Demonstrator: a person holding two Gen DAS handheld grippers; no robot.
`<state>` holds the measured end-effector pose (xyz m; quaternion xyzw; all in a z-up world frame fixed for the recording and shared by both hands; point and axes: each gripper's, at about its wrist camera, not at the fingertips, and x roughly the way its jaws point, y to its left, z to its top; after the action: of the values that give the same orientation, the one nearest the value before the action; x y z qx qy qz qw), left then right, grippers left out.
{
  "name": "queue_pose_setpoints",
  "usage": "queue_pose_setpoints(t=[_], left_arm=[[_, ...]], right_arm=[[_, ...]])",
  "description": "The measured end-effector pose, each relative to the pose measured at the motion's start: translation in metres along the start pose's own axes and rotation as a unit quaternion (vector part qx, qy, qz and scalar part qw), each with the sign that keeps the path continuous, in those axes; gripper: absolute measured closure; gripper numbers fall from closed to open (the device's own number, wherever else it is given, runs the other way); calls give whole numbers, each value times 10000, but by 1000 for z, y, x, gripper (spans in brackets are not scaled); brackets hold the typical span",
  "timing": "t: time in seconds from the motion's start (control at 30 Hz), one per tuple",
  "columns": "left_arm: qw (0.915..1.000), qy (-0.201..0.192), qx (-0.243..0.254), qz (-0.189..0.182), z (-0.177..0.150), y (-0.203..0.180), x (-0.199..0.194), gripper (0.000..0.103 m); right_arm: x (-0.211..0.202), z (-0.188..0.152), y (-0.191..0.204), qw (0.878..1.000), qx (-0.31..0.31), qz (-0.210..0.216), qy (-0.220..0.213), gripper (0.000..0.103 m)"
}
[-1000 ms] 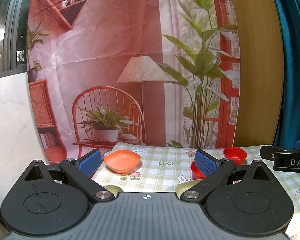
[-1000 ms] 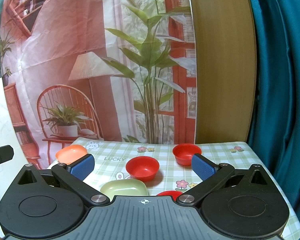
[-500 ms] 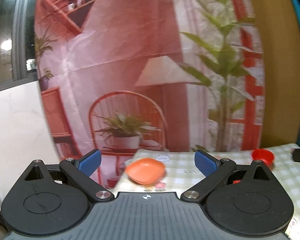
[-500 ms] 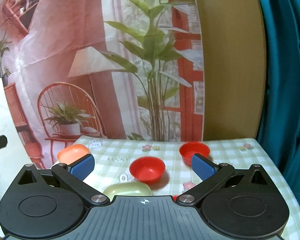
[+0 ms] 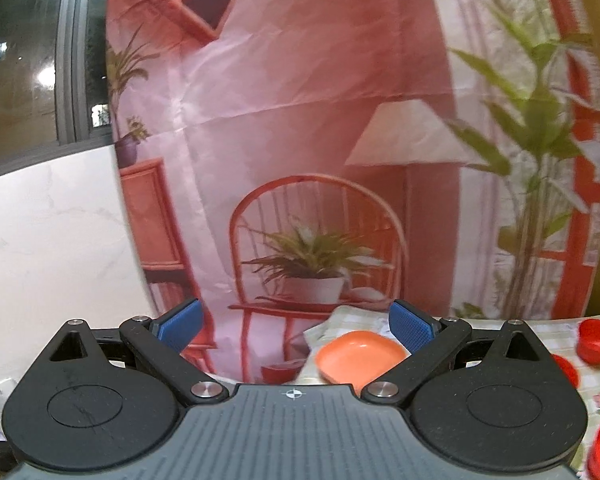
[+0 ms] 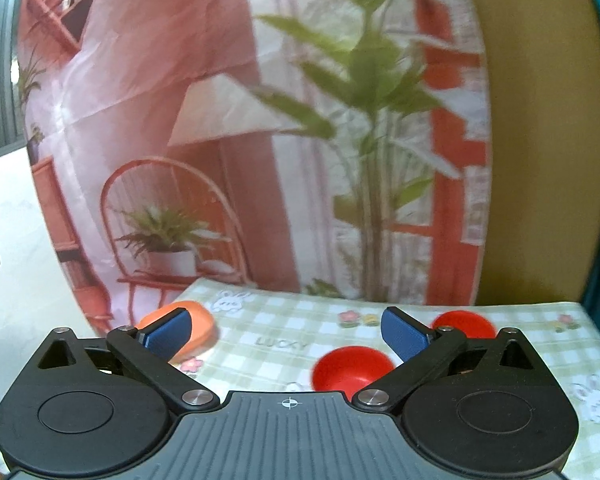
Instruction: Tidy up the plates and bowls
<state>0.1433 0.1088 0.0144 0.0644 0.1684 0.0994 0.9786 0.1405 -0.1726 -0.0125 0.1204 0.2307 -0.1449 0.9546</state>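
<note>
Left tongs spread wide, empty, above the table's left edge; orange plate just ahead-right. Right tongs likewise agape, empty; red bowl ahead-right, second red bowl beyond, open tablecloth between.

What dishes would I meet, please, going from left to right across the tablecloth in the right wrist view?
Orange dish → nearer red bowl → farther red bowl.
</note>
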Motion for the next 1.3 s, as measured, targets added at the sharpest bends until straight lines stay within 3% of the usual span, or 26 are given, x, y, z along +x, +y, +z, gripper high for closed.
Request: queue_pose_setpoints(t=[0.37, 0.63, 0.83, 1.03, 1.3], left_arm=[[9962, 792, -314, 199, -53, 40, 71, 3], [9855, 1543, -584, 395, -112, 63, 108, 7], [9760, 2044, -697, 287, -150, 64, 121, 13], [9674, 2375, -844, 252, -175, 60, 123, 30], [9551, 2738, -1123, 170, -197, 56, 126, 71]], right_arm=[[98, -31, 84, 9919, -800, 841, 524, 20], [150, -77, 128, 9786, -930, 1275, 1320, 37], [174, -110, 145, 9667, -1078, 1450, 1814, 48], [180, -130, 149, 9578, -1102, 1608, 2111, 57], [180, -143, 156, 9476, -1311, 1878, 2229, 77]])
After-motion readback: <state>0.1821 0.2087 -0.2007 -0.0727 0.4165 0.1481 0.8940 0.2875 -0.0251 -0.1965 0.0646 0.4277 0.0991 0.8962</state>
